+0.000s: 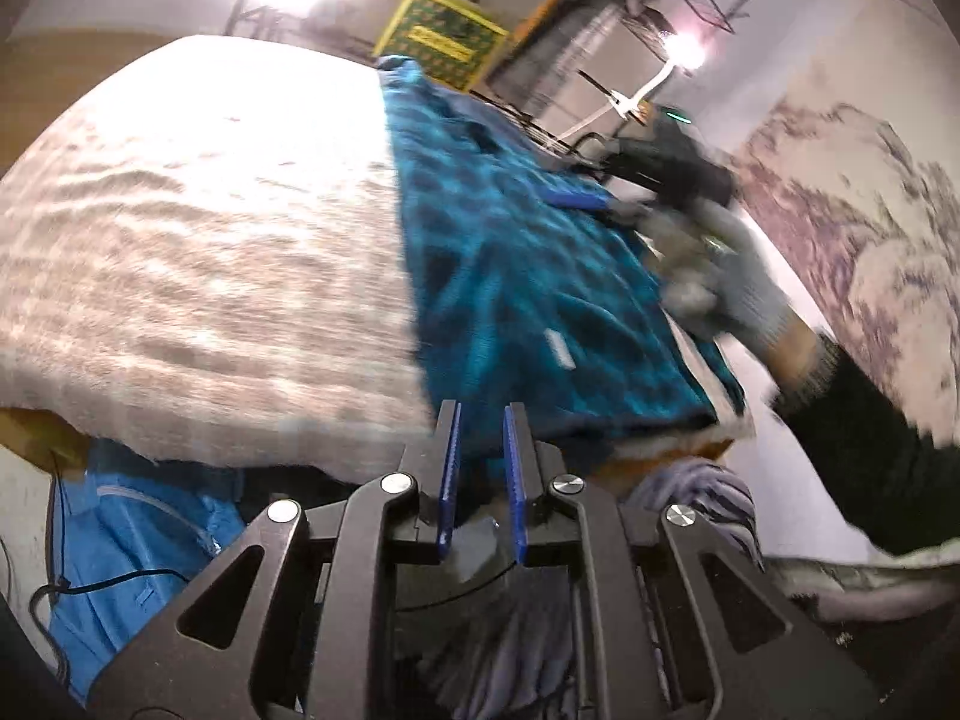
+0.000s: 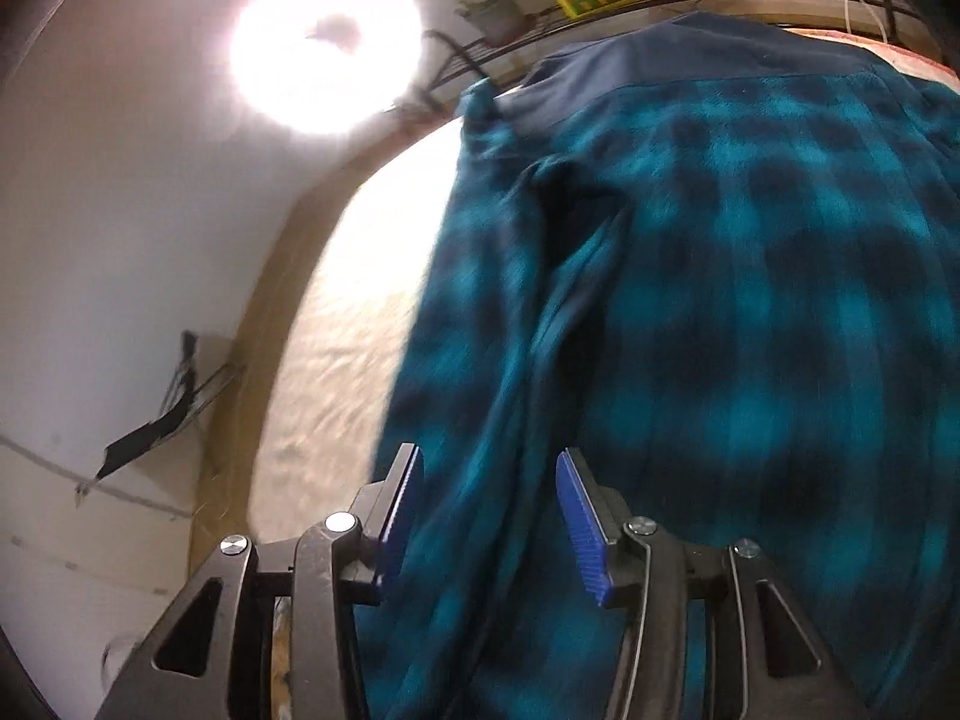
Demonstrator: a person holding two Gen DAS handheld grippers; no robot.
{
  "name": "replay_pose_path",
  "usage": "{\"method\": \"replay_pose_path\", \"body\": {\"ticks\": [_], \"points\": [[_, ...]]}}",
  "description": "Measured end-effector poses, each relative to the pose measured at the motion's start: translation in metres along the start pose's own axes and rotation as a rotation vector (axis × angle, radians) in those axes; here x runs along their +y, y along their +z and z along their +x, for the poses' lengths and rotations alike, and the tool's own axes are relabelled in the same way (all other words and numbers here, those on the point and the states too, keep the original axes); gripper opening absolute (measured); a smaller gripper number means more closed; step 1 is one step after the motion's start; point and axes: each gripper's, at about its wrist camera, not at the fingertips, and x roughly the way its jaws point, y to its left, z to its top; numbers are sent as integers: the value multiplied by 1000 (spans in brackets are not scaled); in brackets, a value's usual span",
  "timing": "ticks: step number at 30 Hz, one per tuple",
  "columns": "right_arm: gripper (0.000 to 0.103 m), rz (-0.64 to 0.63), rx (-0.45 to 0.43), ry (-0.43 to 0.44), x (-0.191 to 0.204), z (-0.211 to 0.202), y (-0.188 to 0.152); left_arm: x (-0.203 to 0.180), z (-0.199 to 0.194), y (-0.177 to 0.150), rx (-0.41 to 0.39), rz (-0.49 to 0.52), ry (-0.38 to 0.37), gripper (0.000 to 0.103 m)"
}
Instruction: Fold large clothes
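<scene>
A teal and dark plaid flannel shirt (image 1: 528, 276) lies spread over the right part of a table with a cream blanket (image 1: 210, 240) on it. My left gripper (image 1: 480, 414) sits at the shirt's near hem, its blue pads close together with the teal cloth pinched between them. In the right wrist view the shirt (image 2: 750, 276) fills the picture, its navy yoke (image 2: 630, 72) at the far end. My right gripper (image 2: 489, 462) hovers over a long fold of it, jaws wide apart and gripping nothing. A grey-gloved hand (image 1: 720, 276) carries that gripper at the shirt's right edge.
Under the table's near edge are a blue bag (image 1: 120, 540) and a grey striped cloth (image 1: 708, 498). A yellow-green patterned panel (image 1: 444, 36) and wire racks stand behind the table. A bright lamp (image 2: 327, 48) glares at the upper left.
</scene>
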Motion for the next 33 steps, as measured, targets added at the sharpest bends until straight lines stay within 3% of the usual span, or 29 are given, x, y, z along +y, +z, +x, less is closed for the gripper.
{"method": "replay_pose_path", "body": {"ticks": [3, 5, 7, 9, 13, 16, 18, 20, 23, 25, 27, 29, 33], "points": [[51, -64, 41, 23, 22, -19, -37, 13, 12, 4, 6, -5, 13, 11], [64, -95, 58, 30, 34, -26, -58, 18, 24, 6, 21, -12, -6, 11], [69, -105, 110, 62, 50, -29, -102, 16, 35, 8, 37, -10, -29, 11], [70, -102, 129, 62, 53, -27, -113, 12, 46, 8, 61, 4, -53, 11], [68, -74, 254, 29, 58, 2, -165, 0, 62, 0, 115, 20, -118, 11], [61, -64, 283, 31, 57, 15, -176, -7, 69, -3, 136, 27, -160, 11], [47, -53, 301, 25, 57, 26, -184, -14, 72, -5, 151, 46, -173, 11], [26, -42, 316, 8, 55, 38, -187, -19, 72, -6, 160, 74, -169, 11], [10, -33, 311, 2, 55, 45, -188, -26, 67, -6, 163, 113, -158, 11], [9, -17, 269, 45, 60, 28, -187, -28, 55, -5, 137, 124, -155, 11], [9, -63, 239, 17, 64, 14, -190, -26, 43, 3, 95, 113, -156, 11], [9, -62, 260, -46, 55, 20, -195, -24, 41, 13, 63, 103, -133, 11], [10, -19, 287, -40, 43, 40, -197, -28, 68, 24, 56, 165, -42, 11]]}}
